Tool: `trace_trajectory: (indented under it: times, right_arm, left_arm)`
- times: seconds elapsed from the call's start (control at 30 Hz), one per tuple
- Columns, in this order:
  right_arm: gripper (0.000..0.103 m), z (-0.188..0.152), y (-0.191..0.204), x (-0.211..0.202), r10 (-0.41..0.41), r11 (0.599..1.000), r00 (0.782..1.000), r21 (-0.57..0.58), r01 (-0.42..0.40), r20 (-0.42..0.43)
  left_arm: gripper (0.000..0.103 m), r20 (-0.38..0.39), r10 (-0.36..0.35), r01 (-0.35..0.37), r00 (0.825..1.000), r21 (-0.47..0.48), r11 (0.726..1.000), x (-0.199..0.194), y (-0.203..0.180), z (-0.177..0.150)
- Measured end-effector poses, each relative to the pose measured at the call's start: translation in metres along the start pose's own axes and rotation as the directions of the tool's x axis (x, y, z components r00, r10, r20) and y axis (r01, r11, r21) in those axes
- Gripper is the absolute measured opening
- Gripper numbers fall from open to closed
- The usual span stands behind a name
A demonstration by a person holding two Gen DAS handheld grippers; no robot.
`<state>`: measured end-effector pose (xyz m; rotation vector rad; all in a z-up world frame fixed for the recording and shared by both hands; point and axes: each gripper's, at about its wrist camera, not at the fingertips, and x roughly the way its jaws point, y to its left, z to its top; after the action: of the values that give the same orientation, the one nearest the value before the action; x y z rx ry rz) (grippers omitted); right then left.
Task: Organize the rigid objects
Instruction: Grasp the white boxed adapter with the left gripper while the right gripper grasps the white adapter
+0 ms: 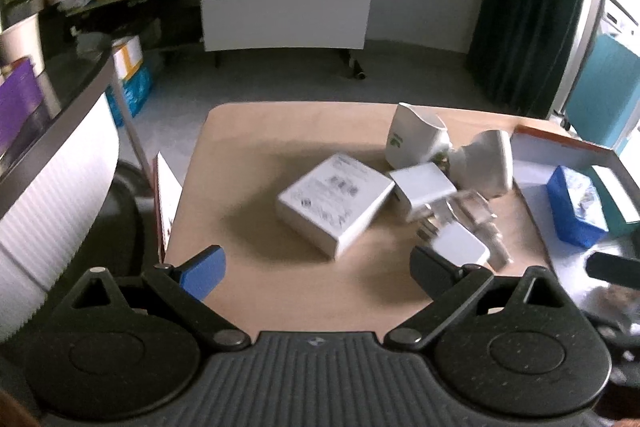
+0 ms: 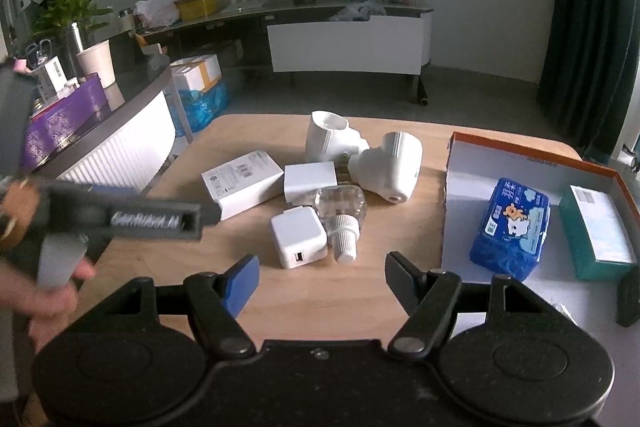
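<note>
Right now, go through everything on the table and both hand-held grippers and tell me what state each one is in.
left hand-held gripper: open, empty
right hand-held gripper: open, empty
orange-rimmed box: lid off, partly filled
blue tissue pack: lying in the box
teal carton: lying in the box
white carton: closed, flat on table
USB charger: unplugged, on table
clear bottle: capped, lying on its side

Matte black linkage arms carry the right gripper (image 2: pixel 320 281); one finger (image 2: pixel 240 283) wears blue padding. The left gripper (image 1: pixel 318 273) matches. Bare skin shows on the left hand (image 2: pixel 48 291).
</note>
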<state>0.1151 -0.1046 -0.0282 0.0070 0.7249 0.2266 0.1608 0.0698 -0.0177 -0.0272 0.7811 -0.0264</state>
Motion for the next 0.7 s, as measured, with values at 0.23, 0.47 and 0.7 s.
trace_trajectory:
  times: [0.23, 0.47, 0.7]
  right_arm:
    - [0.083, -0.003, -0.005, 0.005, 0.027, 1.000, 1.000, -0.002, -0.027, -0.006]
    - [0.083, 0.002, -0.001, 0.021, 0.070, 0.997, 0.997, -0.044, -0.071, -0.016]
    - [0.082, 0.016, 0.012, 0.044, 0.147, 0.981, 0.989, -0.123, -0.149, -0.025]
  left_arm:
    - [0.101, -0.021, -0.030, 0.032, 0.999, 0.131, 0.991, 0.039, -0.001, 0.014]
    - [0.101, -0.026, -0.019, 0.023, 0.999, 0.145, 0.989, 0.069, -0.003, 0.022]
    - [0.059, 0.004, -0.045, 0.044, 0.999, 0.124, 0.991, 0.069, 0.004, 0.021]
